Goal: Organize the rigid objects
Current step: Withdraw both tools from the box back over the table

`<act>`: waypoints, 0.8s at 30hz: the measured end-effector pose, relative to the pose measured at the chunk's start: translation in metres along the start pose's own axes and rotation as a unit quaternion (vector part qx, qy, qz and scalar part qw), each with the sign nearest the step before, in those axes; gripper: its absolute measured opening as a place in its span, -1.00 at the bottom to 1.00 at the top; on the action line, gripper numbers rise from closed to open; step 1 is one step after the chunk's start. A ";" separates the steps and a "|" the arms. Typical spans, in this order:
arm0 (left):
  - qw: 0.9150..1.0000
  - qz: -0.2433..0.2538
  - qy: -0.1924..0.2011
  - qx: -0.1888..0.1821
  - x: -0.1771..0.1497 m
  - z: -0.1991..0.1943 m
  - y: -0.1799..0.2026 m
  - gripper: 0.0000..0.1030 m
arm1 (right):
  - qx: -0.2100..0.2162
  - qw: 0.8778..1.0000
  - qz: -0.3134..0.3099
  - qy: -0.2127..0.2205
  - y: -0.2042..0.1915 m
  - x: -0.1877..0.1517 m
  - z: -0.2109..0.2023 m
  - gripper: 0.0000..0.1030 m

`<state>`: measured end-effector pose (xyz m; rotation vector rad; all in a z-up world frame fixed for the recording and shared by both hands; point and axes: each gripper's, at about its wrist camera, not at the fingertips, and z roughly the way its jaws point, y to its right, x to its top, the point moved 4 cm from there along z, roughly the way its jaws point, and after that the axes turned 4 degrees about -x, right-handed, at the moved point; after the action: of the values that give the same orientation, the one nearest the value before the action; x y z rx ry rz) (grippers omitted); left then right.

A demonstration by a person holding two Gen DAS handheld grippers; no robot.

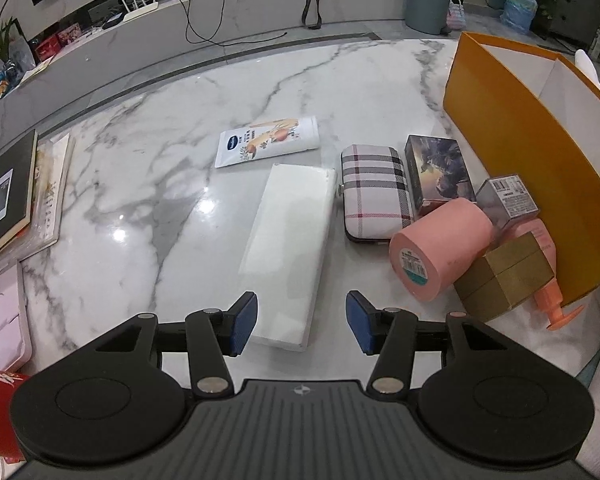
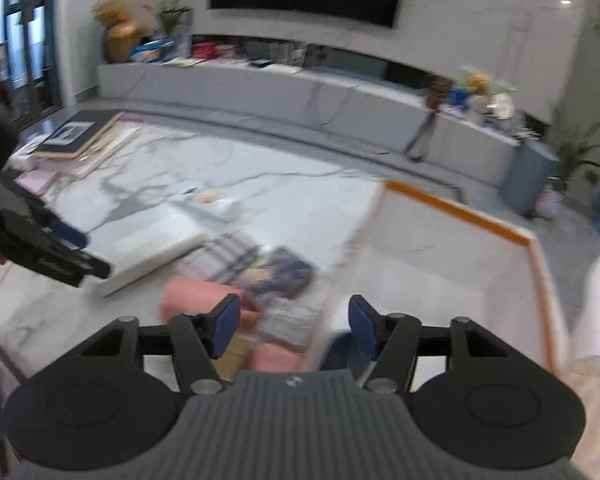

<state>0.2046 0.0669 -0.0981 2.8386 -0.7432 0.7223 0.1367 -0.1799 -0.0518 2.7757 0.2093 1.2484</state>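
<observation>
The left gripper [image 1: 302,322] is hanging with jaws apart and empty over the near end of a white flat box [image 1: 290,252] lying mid-table on the marble table [image 1: 140,184]. The right gripper [image 2: 294,326], jaws apart and gripping nothing, is straddling the near wall of the orange box [image 2: 460,210] at the table's right edge.

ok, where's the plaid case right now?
In the left wrist view the plaid case lies flat on the marble table, right of centre, between the long white box and the dark printed box, with the pink cylinder just in front.
</observation>
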 end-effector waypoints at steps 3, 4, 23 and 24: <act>1.000 0.002 0.002 0.001 0.002 -0.001 0.003 0.18 | -0.030 0.999 0.018 0.002 0.024 -0.003 -0.007 0.52; 1.000 0.002 0.002 0.001 0.002 -0.001 0.004 0.18 | -0.040 0.999 0.023 0.001 0.030 -0.005 -0.007 0.58; 1.000 -0.002 0.002 0.002 0.005 0.000 0.005 0.18 | -0.014 0.992 0.119 -0.034 0.062 0.005 0.038 -0.70; 1.000 -0.003 0.002 0.002 0.005 0.000 0.005 0.18 | -0.016 0.993 0.115 -0.034 0.062 0.007 0.042 -0.70</act>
<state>0.2056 0.0606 -0.0957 2.8412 -0.7340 0.7294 0.1779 -0.2406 -0.0659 2.8740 -0.1389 1.1879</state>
